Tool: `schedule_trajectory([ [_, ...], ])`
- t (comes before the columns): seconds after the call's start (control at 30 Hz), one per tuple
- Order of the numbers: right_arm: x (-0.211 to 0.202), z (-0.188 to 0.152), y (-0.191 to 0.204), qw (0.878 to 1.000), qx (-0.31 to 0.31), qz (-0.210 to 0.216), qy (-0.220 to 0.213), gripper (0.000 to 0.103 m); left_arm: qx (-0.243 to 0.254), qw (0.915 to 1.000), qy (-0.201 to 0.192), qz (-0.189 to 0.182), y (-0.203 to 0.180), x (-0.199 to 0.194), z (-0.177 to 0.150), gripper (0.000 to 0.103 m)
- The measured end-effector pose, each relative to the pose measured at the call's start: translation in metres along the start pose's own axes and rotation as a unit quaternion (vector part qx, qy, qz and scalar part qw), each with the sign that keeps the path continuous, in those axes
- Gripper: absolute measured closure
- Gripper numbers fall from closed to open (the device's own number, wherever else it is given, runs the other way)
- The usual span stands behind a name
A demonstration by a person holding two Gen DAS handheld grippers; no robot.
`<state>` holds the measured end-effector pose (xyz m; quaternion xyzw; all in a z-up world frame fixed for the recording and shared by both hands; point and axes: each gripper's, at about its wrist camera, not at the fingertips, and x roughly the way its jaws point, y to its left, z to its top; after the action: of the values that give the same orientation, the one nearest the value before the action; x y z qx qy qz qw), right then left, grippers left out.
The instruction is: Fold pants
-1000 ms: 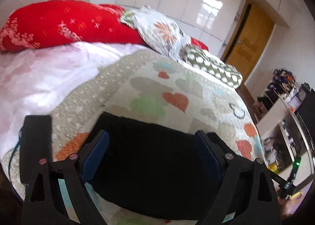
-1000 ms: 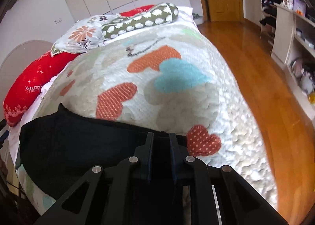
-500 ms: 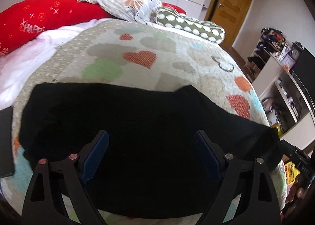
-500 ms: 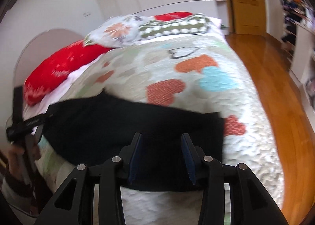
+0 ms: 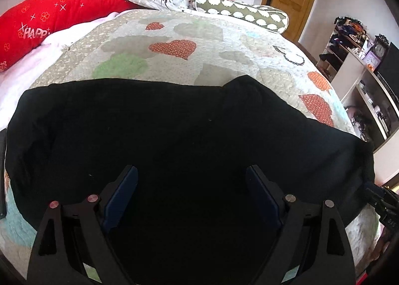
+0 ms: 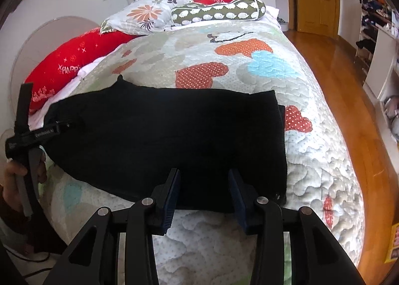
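The flat black fabric pants lie with their long axis along the near edge of the heart-patterned quilted bed, directly under the wide, empty left claw, while the half-open, empty right claw overhangs their near hem.

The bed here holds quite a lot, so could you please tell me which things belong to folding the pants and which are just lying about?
Part of the job:
- black pants
- left hand-held gripper, open
- right hand-held gripper, open, its jaws have just been opening
- heart quilt as work surface

Lying about:
- red pillow
- floral pillow
- green bolster
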<state>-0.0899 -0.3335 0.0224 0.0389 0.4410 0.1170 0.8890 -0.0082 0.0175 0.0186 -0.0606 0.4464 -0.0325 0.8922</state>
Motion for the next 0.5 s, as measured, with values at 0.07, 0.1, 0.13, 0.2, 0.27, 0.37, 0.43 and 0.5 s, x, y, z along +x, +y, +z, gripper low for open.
schedule_trajectory([
  [0.07, -0.006, 0.000, -0.005, 1.000, 0.013, 0.008, -0.002, 0.062, -0.003, 0.9999, 0.001, -0.012, 0.000, -0.005, 0.001, 0.014],
  [0.1, -0.009, 0.000, -0.007, 1.000, 0.019, 0.011, -0.004, 0.062, -0.001, 0.9998, -0.003, -0.017, -0.001, -0.009, 0.002, 0.014],
  [0.13, -0.011, -0.001, -0.009, 1.000, 0.024, 0.011, -0.006, 0.062, 0.001, 0.9998, -0.007, -0.018, -0.002, -0.013, 0.003, 0.014],
  [0.2, -0.018, -0.001, -0.013, 0.999, 0.034, 0.018, -0.010, 0.062, 0.004, 0.9996, -0.021, -0.018, -0.002, -0.022, 0.006, 0.014],
  [0.27, -0.018, -0.002, -0.014, 0.999, 0.031, 0.016, -0.010, 0.061, -0.002, 0.9994, -0.033, -0.013, 0.005, -0.030, 0.007, 0.014],
  [0.37, -0.009, -0.007, -0.019, 1.000, 0.027, 0.007, 0.010, 0.061, -0.024, 0.9994, -0.025, 0.008, 0.024, -0.027, 0.005, 0.014],
  [0.43, -0.014, -0.008, -0.021, 0.999, 0.034, 0.017, 0.002, 0.061, -0.029, 0.9994, -0.007, 0.016, 0.033, -0.019, 0.002, 0.014],
  [0.5, -0.021, -0.009, -0.027, 0.998, 0.054, 0.031, -0.004, 0.061, -0.013, 0.9998, 0.013, 0.007, 0.031, -0.013, 0.000, 0.014],
])
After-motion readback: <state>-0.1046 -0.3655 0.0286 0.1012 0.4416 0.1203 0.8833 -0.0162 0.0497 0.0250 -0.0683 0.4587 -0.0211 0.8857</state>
